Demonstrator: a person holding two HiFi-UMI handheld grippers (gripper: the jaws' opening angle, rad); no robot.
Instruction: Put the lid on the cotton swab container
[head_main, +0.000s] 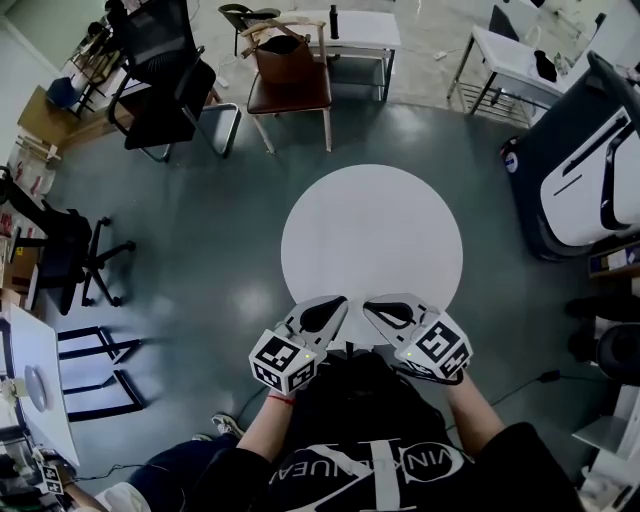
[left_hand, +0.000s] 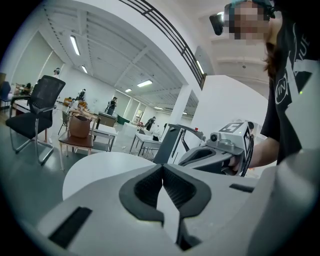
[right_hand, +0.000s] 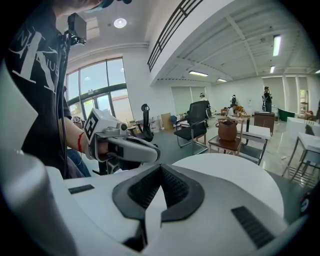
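Note:
No cotton swab container or lid shows in any view. The round white table (head_main: 400, 215) carries nothing that I can see. My left gripper (head_main: 340, 303) hovers over the table's near edge, jaws closed together with nothing between them (left_hand: 162, 167). My right gripper (head_main: 370, 305) is just beside it, tips pointing toward the left one, also shut and empty (right_hand: 161, 167). In the left gripper view the right gripper (left_hand: 220, 150) is close on the right. In the right gripper view the left gripper (right_hand: 125, 145) is close on the left, held by a hand.
A wooden chair with a brown bag (head_main: 285, 60) stands beyond the table, with a black office chair (head_main: 165, 75) to its left. A white and dark machine (head_main: 590, 170) stands at the right. Desks (head_main: 30, 380) and another chair (head_main: 60, 250) line the left side.

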